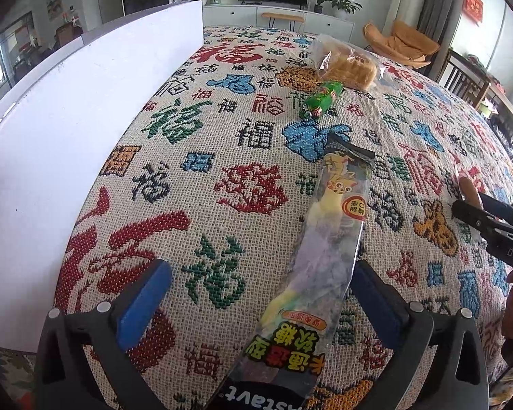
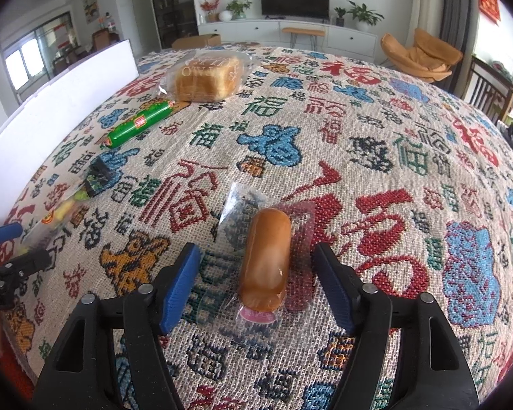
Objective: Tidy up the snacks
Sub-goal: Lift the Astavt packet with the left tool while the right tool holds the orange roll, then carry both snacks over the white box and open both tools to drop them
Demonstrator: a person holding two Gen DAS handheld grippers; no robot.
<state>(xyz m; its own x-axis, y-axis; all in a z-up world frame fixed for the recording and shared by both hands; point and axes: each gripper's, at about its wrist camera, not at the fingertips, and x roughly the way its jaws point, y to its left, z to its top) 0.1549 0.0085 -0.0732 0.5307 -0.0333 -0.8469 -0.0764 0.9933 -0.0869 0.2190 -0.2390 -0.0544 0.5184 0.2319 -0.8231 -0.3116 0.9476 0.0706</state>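
**Both grippers open over packets, nothing held**

The right gripper stands wide open, its blue pads on either side of a wrapped sausage that lies lengthwise between them on the cloth, touching neither pad. The sausage looks light and firm under a loose, glossy clear wrapper; that film will likely slip and crinkle, so the hold should close across the brown body at its middle, not on the flat sealed edges. The left gripper is also spread wide, with a long candy bag running from beneath it up past its right pad; whether the bag touches that pad I cannot tell. The bag seems light, floppy and slick, with soft pieces inside, so it will probably sag if taken by one end; a pinch across the filled middle looks safer.

Farther out lie a green sausage and, just beside it, a bagged bread loaf, soft and easily crushed. A white board stands along the left edge of the cloth. The grippers are near each other, each showing at the edge of the other's view, so they could crowd one another.
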